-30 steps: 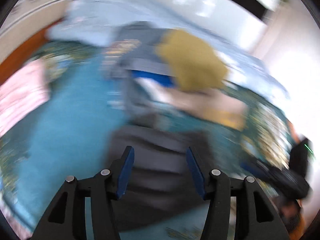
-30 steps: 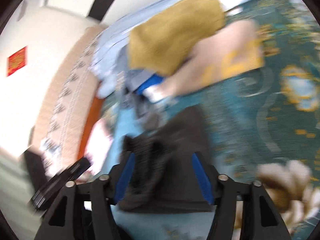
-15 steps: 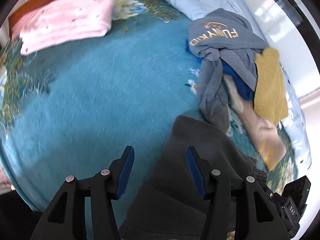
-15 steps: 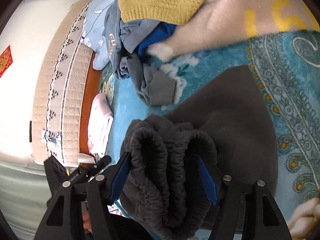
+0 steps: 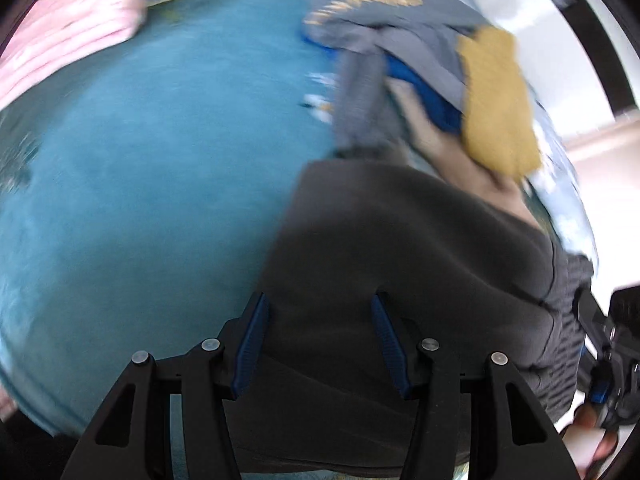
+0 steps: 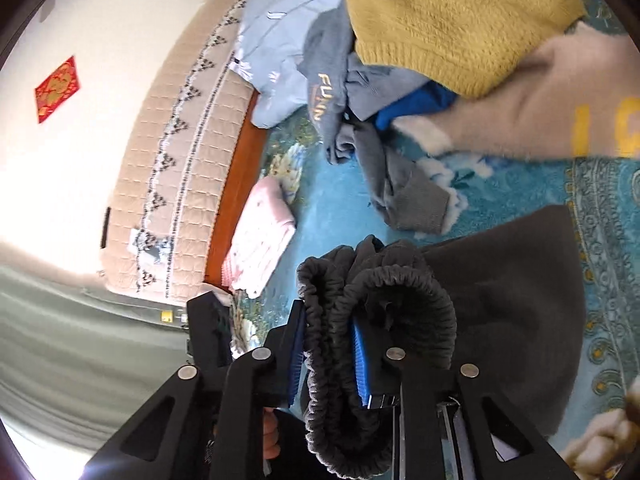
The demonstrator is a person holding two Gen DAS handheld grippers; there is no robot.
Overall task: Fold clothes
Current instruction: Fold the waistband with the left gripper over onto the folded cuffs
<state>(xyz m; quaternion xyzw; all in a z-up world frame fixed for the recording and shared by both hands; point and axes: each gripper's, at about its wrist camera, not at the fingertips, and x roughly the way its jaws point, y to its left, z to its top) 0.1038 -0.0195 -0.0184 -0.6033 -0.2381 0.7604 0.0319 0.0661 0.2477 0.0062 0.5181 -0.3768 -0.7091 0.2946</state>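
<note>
The right gripper (image 6: 326, 354) has its jaws pinched on the gathered elastic waistband of a dark grey pair of trousers (image 6: 508, 304), the ribbed band bunched in loops around the blue pads. The rest of the garment spreads flat on the teal patterned bedspread (image 6: 332, 200) to the right of the jaws. In the left wrist view, which is blurred, the left gripper (image 5: 320, 344) hangs over the same trousers (image 5: 400, 248) with its jaws spread wide; the cloth lies beneath and between them, and I cannot tell whether the pads touch it. Beyond the trousers sits a heap of unfolded clothes: a grey sweatshirt with orange lettering (image 6: 332, 80), a blue garment (image 6: 420, 104) tucked under it, a mustard knitted sweater (image 6: 452, 16) on top, and a beige top with yellow numerals (image 6: 552, 100) beside it. A folded pink garment (image 6: 260, 236) rests near the padded headboard (image 6: 176, 140), well apart from the heap. A pale blue quilt (image 6: 276, 40) lies behind the heap.
</note>
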